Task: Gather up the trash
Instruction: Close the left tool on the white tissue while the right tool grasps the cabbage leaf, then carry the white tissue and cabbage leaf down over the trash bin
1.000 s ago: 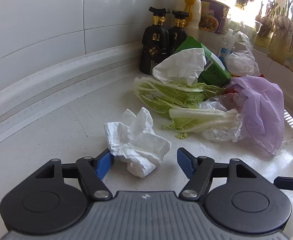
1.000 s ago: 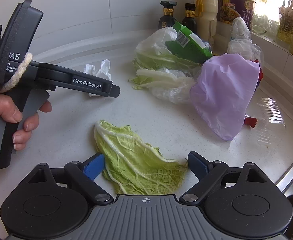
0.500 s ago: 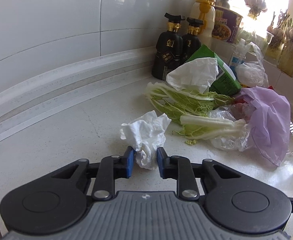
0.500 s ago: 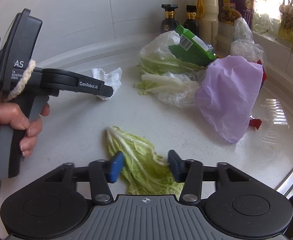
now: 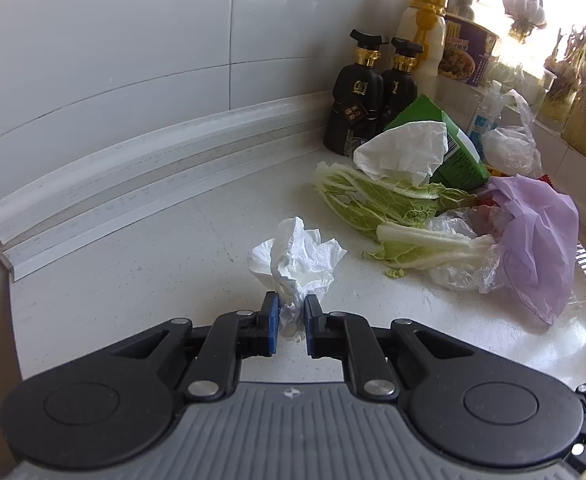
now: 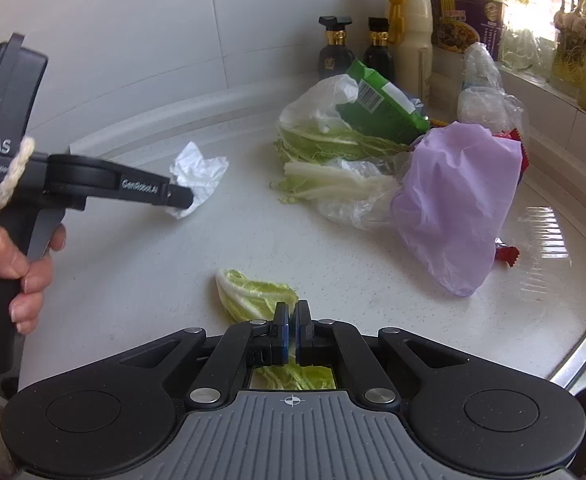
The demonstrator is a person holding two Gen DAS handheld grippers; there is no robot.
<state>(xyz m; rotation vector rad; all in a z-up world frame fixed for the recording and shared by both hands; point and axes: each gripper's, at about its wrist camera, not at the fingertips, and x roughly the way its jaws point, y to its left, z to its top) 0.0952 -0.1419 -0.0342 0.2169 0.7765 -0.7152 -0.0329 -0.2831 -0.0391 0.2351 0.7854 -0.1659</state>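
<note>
Early going: the left gripper (image 5: 291, 317), fingers just closing, pinches the crumpled tissue (image 5: 297, 258); the right gripper (image 6: 291, 330) clamps the cabbage leaf (image 6: 253, 294). The centre-right pile (image 5: 433, 204) waits on the worktop (image 5: 133, 272).

two dark sauce bottles (image 5: 355, 92) (gold collars), instant-noodle cup (image 5: 467, 54), tiled wall (image 5: 133, 40)

Each gripper, like the right gripper (image 6: 291, 330), has a grey ribbed body, 2 round black discs, black arms with shiny silver screws and small blue pads (image 6: 281, 320), and the left gripper (image 6: 181, 200) has white rope around its grey handle.
</note>
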